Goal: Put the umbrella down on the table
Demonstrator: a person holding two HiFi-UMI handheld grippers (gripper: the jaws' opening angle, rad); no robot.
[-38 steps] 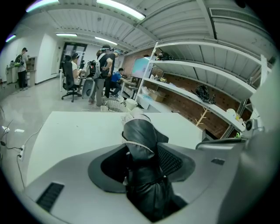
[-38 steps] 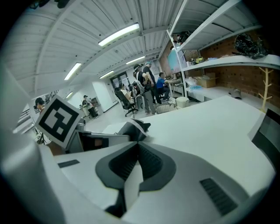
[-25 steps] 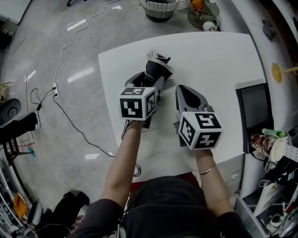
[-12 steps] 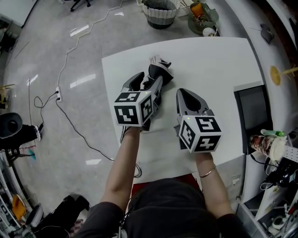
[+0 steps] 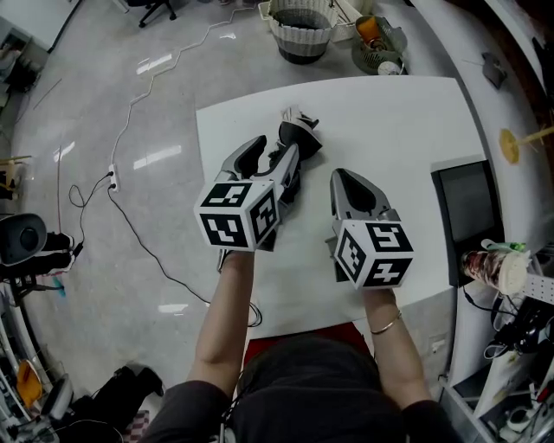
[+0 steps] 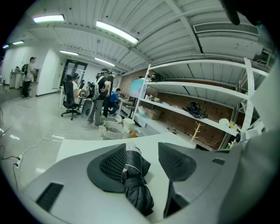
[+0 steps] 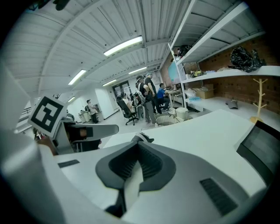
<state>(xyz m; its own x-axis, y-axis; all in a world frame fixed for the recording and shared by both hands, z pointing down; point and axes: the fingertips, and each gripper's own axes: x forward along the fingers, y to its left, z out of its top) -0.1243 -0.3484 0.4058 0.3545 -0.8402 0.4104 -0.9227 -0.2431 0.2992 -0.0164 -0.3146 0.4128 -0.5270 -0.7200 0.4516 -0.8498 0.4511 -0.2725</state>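
Landmark: I take the white table point(image 5: 415, 121) as my reference for every place below.
Umbrella: the folded black umbrella point(image 5: 297, 138) lies flat on the table, in its far-left part, not far from the left edge. Its length runs from the far side toward the near side.
Left gripper: my left gripper point(image 5: 273, 156) hangs over the left part of the table, above the umbrella, and points a little downward.
Left jaws: they stand wide apart and are closing slightly. In the left gripper view the umbrella point(image 6: 136, 189) shows in the gap between them, close along the left jaw, and the pads do not clamp it.
Right gripper: my right gripper point(image 5: 347, 178) hangs over the middle of the table, beside the left one.
Right jaws: they are together, the tips meet, and I see nothing between them.
Edges: the left edge of the table runs just beside my left gripper. The near edge passes under my forearms. A black screen point(image 5: 473, 201) sits at the right edge.
Open room: a wide bare white surface reaches from the umbrella toward the far-right corner of the table.
Floor: a woven basket point(image 5: 299, 19) stands beyond the far edge of the table, and a cable point(image 5: 132, 223) lies left of the left edge.
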